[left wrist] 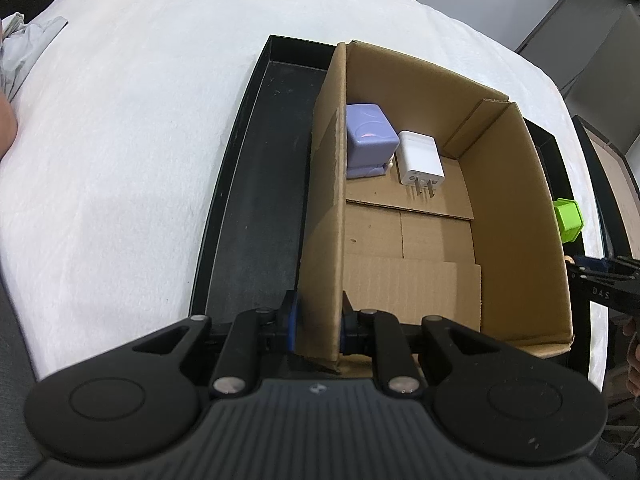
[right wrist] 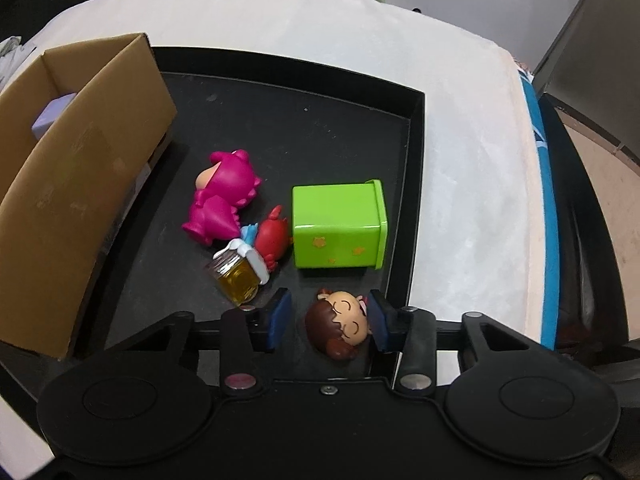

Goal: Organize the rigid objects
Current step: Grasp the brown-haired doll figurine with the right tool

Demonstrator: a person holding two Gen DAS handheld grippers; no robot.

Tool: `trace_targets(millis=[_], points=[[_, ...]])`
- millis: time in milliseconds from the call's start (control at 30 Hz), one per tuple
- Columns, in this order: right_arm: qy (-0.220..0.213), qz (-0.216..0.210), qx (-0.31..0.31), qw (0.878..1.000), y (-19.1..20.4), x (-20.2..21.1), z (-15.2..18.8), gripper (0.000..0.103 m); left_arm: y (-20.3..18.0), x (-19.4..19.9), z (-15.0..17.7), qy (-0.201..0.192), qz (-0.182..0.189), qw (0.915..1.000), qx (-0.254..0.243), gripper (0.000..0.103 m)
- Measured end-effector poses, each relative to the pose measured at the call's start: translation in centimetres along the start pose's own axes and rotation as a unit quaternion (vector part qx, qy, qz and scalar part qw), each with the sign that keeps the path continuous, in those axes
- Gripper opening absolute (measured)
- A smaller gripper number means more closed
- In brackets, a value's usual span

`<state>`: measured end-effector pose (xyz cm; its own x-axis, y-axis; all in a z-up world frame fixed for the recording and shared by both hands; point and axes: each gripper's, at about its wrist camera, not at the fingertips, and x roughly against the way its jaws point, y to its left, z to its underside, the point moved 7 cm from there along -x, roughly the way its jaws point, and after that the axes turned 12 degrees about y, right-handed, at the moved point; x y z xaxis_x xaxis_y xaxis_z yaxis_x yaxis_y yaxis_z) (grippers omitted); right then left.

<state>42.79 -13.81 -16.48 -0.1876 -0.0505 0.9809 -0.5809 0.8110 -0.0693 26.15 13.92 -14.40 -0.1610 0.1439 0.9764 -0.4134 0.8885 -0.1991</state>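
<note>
My left gripper (left wrist: 318, 320) is shut on the near left wall of a cardboard box (left wrist: 328, 200) that stands in a black tray (left wrist: 256, 184). Inside the box lie a purple cube (left wrist: 370, 136) and a white plug adapter (left wrist: 420, 160). My right gripper (right wrist: 328, 320) is open around a brown-haired doll head (right wrist: 340, 324) on the tray floor (right wrist: 312, 140). Ahead lie a green box (right wrist: 338, 226), a pink dinosaur figure (right wrist: 224, 200), a red figure (right wrist: 272, 240) and a small yellow jar (right wrist: 236, 276).
The tray sits on a white cloth-covered table (left wrist: 120, 140). The cardboard box (right wrist: 72, 184) fills the tray's left side in the right wrist view. The green box (left wrist: 568, 220) and the right gripper (left wrist: 608, 284) show at the left wrist view's right edge.
</note>
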Motion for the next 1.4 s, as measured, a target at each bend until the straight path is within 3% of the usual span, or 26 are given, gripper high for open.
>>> trace_targets(millis=[467, 567, 633, 700, 1100, 1267, 1400], points=[[0.06, -0.114, -0.002, 0.992, 1.8, 1.4, 1.4, 0.039, 0.1, -0.1, 0.0, 0.001, 0.006, 1.0, 0.0, 0.018], [0.055, -0.111, 0.005, 0.992, 1.8, 1.9, 1.3, 0.044, 0.1, -0.1, 0.1, 0.001, 0.008, 1.0, 0.001, 0.018], [0.049, -0.101, 0.009, 0.994, 1.6, 2.1, 1.2, 0.058, 0.1, -0.1, 0.1, 0.0, 0.007, 1.0, 0.0, 0.018], [0.046, -0.091, 0.009, 0.995, 1.4, 2.3, 1.1, 0.064, 0.1, -0.1, 0.1, 0.0, 0.007, 1.0, 0.0, 0.018], [0.089, -0.068, -0.037, 0.993, 1.6, -1.9, 1.7, 0.068, 0.1, 0.0, 0.1, 0.0, 0.005, 1.0, -0.001, 0.018], [0.077, -0.054, -0.05, 0.994, 2.1, -2.1, 1.5, 0.066, 0.0, 0.0, 0.1, 0.001, 0.003, 1.0, -0.001, 0.018], [0.075, -0.05, -0.033, 0.995, 2.1, -1.7, 1.5, 0.048, 0.0, -0.1, 0.1, 0.002, -0.001, 1.0, -0.001, 0.018]])
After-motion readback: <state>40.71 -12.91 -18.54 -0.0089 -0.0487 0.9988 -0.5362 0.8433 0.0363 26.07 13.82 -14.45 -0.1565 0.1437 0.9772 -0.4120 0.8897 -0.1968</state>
